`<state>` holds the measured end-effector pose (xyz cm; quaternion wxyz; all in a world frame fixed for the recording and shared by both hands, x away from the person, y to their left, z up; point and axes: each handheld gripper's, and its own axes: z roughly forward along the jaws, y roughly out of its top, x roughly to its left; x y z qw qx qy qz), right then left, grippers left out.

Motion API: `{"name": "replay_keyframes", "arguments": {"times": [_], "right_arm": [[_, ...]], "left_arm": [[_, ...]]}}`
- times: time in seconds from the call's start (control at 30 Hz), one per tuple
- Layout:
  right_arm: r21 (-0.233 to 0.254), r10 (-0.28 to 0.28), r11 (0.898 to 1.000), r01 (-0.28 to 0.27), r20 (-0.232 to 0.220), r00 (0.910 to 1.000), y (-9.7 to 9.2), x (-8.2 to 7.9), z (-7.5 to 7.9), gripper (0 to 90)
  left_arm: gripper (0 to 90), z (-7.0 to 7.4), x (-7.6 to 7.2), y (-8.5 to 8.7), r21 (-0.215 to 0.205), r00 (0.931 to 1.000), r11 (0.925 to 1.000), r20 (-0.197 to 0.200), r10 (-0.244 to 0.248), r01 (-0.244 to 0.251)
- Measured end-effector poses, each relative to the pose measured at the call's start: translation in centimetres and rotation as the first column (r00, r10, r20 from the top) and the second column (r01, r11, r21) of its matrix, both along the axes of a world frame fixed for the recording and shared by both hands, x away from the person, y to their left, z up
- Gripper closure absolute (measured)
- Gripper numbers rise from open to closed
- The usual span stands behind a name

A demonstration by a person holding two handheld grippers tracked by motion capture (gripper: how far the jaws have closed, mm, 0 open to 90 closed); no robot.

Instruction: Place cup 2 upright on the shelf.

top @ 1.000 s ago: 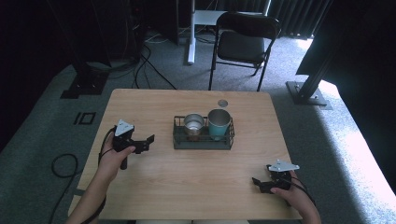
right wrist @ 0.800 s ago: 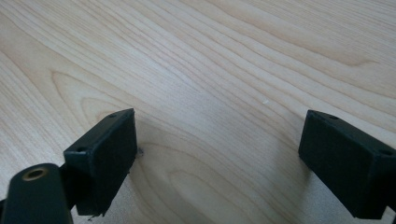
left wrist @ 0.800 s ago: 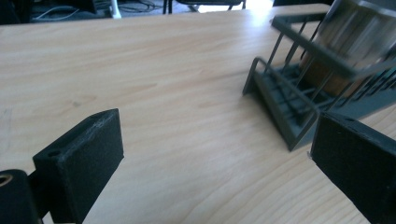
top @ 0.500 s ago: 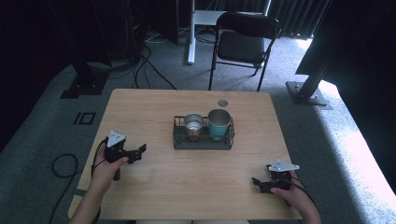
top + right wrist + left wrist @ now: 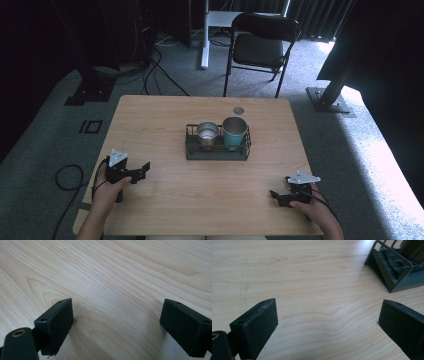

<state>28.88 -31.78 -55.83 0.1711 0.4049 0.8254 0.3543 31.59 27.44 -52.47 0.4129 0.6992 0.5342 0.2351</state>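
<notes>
Pale wood grain lies bare between both pairs of black jaws, so nothing is held by either gripper. The left gripper (image 5: pixel 141 169) is rested near the table's (image 5: pixel 165 115) left edge with its jaws spread wide; in the left gripper view a corner of the rack (image 5: pixel 398 272) is seen ahead and to the right, well apart from the jaws. The right gripper (image 5: pixel 276 195) is rested near the front right corner, likewise wide open and empty.

The rack (image 5: pixel 217 152) stands at the table's middle, and two cups are held upright in it: a steel cup (image 5: pixel 207 133) on the left and a teal cup (image 5: pixel 234 131) just beside it on the right. A small round grommet (image 5: pixel 238 110) is set in the tabletop behind the rack.

The work in hand is judged to be a reach toward the cups. The nearer left gripper would best be raised clear of the rack's wire wall and brought down over the steel cup, with one jaw placed inside the rim and one outside. The grip should be closed firmly, since smooth metal is likely to slip, and the cup should be lifted straight up so that the teal cup is not knocked.
</notes>
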Motion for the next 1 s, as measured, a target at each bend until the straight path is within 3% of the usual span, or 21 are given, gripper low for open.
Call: {"name": "replay_keyframes", "arguments": {"times": [0.2, 0.43, 0.57, 0.67, 1.0], "right_arm": [[0.000, -0.001, 1.000, 0.001, 0.000, 1.0000, 0.0, 0.0, 0.0, 11.1], [0.001, 0.000, 1.000, 0.000, 0.001, 1.0000, 0.0, 0.0, 0.0, 11.0], [0.001, 0.000, 1.000, 0.000, 0.001, 1.0000, 0.0, 0.0, 0.0, 11.0], [0.001, 0.000, 1.000, 0.000, 0.001, 1.0000, 0.0, 0.0, 0.0, 11.1], [0.001, 0.000, 1.000, 0.000, 0.001, 1.0000, 0.0, 0.0, 0.0, 11.1]], "left_arm": [[3.4, -1.1, -1.0, 0.9, 0.010, 0.9989, 0.9993, -0.030, 0.036, -0.036], [3.4, -1.6, -1.7, 1.6, -0.007, 0.9946, 0.9959, -0.051, 0.090, -0.090], [3.3, -1.8, -2.1, 1.9, 0.015, 0.9915, 0.9937, -0.066, 0.112, -0.111], [3.4, -2.1, -2.4, 2.3, 0.043, 0.9840, 0.9873, -0.086, 0.156, -0.153], [3.4, -2.9, -2.6, 3.2, 0.054, 0.9558, 0.9685, -0.157, 0.248, -0.243]]}}
